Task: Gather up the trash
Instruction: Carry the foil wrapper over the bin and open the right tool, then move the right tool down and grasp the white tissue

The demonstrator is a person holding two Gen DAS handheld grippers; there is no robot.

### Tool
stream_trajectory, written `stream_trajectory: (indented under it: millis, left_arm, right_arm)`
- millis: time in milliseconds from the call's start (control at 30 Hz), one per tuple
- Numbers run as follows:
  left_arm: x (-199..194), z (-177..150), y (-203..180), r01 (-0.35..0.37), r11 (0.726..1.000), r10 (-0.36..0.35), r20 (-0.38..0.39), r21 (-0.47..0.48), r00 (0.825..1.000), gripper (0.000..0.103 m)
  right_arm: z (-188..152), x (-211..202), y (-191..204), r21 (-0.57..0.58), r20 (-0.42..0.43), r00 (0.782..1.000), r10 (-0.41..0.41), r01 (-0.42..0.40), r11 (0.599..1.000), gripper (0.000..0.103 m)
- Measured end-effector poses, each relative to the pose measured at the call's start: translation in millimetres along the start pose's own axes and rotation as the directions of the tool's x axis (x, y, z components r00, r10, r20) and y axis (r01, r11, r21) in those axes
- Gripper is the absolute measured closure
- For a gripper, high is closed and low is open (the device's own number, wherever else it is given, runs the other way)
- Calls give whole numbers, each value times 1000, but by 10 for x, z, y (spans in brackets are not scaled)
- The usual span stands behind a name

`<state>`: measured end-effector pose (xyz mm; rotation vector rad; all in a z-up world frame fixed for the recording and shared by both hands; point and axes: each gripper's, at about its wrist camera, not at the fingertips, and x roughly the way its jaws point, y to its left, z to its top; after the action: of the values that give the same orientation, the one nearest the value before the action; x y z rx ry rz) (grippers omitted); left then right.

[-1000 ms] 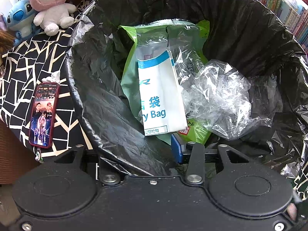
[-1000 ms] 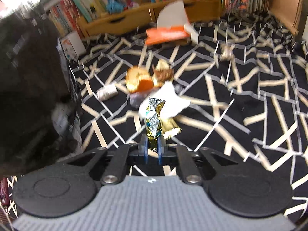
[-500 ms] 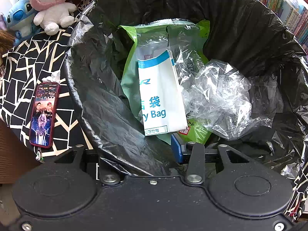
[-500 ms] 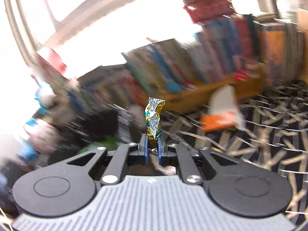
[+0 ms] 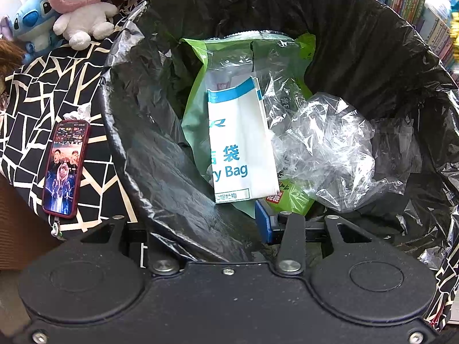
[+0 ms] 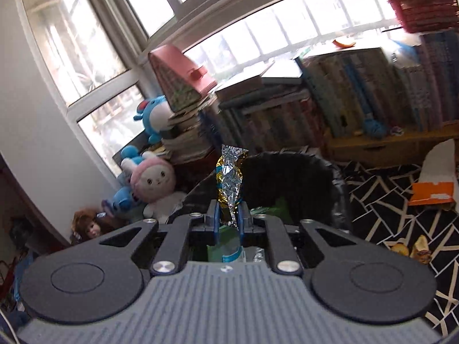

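The left tongs (image 5: 210, 223) grip the near rim of the black bin liner (image 5: 160, 172), one blue pad inside the bin and the other hidden outside the plastic. Inside the liner lie a white paper bag (image 5: 241, 149) on a green packet (image 5: 198, 114), with crumpled clear plastic (image 5: 324, 149) to their right. On the patterned floor (image 5: 34, 106) just left of the bin rests a phone (image 5: 64, 169), and plush toys (image 5: 80, 8) sit beyond it.

The right tongs (image 6: 229, 222) are over the bin's near edge, jaws opening, with a foil wrapper (image 6: 229, 180) standing upright between the blue pads; it looks barely touched now, though blur makes contact hard to judge. Beyond the bin (image 6: 289, 177) stand stacked books (image 6: 287, 114) and windows (image 6: 178, 28).
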<state>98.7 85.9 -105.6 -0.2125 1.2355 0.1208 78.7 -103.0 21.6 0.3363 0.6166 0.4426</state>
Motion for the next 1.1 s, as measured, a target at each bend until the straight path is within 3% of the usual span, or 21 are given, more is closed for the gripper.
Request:
stream_trajectory:
  millis: [167,233,333,667,800,933,1100]
  left_arm:
    - [-1,0,6,4,1000,-4,2,-5,1000,61]
    - [-1,-2,5,5,1000,-5,3,-6,1000,60]
    - [0,-1,7,6,1000,-6,4,-10,1000,60]
    - [-4,3,8,9,1000,-9,6,-15,1000,58]
    - [-5,-3,10,10,1000,-10,6,-11,1000,58]
    - [-2,-2,9,10,1000,-10,6,-9,1000,58]
    - [-1,1,7,10,1000,-10,6,-10,1000,58]
  right_arm:
    - [-37,150,10,-14,-51,999,4,-5,1000,77]
    - [-55,189,-2,-16,-69,998,4,-5,1000,61]
    - [-58,231,-13,-13,-82,997,8,-9,1000,44]
    - [20,191,-162,12,-53,998,-18,18,1000,36]
    - [73,66,-324,25,15,996,-93,92,995,29]
    - [101,-92,-664,71,50,979,-199,196,978,25]
    - [-10,-213,-1195,115,40,926,-375,368,922,23]
